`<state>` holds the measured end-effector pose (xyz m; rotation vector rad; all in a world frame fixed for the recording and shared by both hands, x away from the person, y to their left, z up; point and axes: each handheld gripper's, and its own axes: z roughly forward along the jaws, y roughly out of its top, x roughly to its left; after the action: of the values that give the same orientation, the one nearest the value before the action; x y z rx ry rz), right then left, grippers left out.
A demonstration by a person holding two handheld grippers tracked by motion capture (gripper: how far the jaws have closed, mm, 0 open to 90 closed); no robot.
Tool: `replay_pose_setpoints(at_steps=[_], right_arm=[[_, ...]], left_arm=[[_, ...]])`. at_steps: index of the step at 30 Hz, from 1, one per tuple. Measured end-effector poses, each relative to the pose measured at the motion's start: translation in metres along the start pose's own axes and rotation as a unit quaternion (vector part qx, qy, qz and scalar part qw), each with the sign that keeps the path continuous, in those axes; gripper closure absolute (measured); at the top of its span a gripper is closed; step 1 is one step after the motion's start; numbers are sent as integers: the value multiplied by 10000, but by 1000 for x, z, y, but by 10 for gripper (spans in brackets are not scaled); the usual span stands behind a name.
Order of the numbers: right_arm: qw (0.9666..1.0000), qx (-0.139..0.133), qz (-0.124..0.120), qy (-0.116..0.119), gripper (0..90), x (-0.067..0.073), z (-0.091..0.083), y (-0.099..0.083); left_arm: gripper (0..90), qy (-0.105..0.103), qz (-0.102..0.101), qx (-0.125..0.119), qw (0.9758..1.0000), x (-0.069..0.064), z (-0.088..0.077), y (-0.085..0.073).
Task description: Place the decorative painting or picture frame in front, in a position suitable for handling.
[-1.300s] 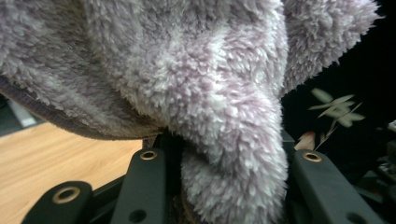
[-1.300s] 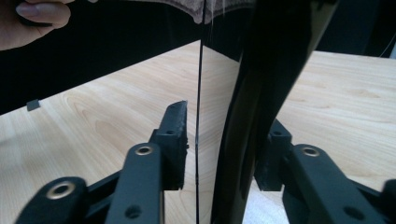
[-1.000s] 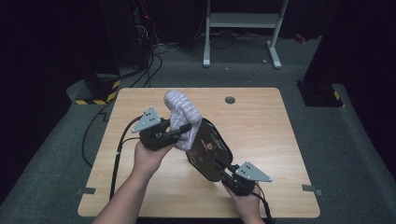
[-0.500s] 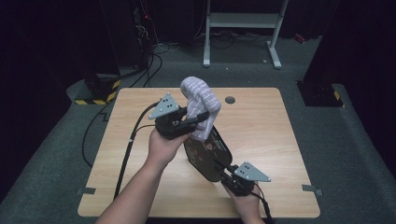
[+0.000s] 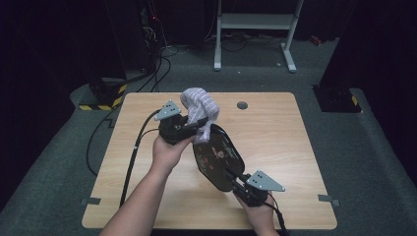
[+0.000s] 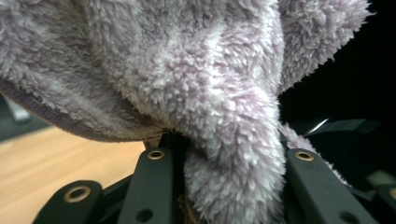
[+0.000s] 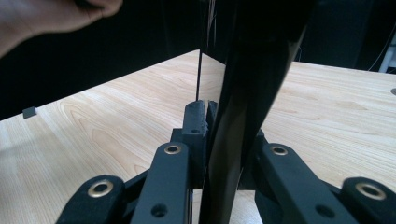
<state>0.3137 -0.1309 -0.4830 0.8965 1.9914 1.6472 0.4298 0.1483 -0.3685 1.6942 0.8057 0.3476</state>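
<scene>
My left gripper (image 5: 200,124) is shut on a fluffy lilac cloth (image 5: 198,101), and its jaws have just been closing tighter on the bunched cloth (image 6: 187,70) between them. The cloth hangs over the far upper edge of a black oval tray (image 5: 219,157). My right gripper (image 5: 237,183) is shut on the tray's near edge and holds it tilted up above the wooden table (image 5: 285,142). In the right gripper view the tray's glossy edge (image 7: 247,70) stands upright between the jaws of my right gripper (image 7: 219,121).
A round cable hole (image 5: 242,104) sits near the table's far edge. Cables (image 5: 105,130) trail off the left side to a black box with yellow-black stripes (image 5: 101,96). A white stand (image 5: 253,22) is on the floor beyond the table.
My left gripper carried the cloth up and to the right along the tray, then back a little to the left and down. The right gripper and tray stayed put.
</scene>
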Motion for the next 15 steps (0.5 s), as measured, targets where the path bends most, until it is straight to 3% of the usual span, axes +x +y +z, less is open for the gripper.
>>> replay_pose_setpoints(at_steps=[3,6,11,13,15], right_arm=[[10000,4,2,-2,789,0,0,0],[10000,0,2,-2,789,0,0,0],[10000,-8,10,-1,791,1,1,0],[10000,-8,11,5,792,1,1,0],[10000,-3,10,21,793,0,1,0]], left_arm=[[663,-5,-108,172,9998,11,4,-15],[663,-41,-320,196,9993,23,5,-29],[664,116,-511,336,9981,38,5,-46],[664,90,-636,346,9973,42,3,-50],[665,96,-596,285,9978,40,0,-48]])
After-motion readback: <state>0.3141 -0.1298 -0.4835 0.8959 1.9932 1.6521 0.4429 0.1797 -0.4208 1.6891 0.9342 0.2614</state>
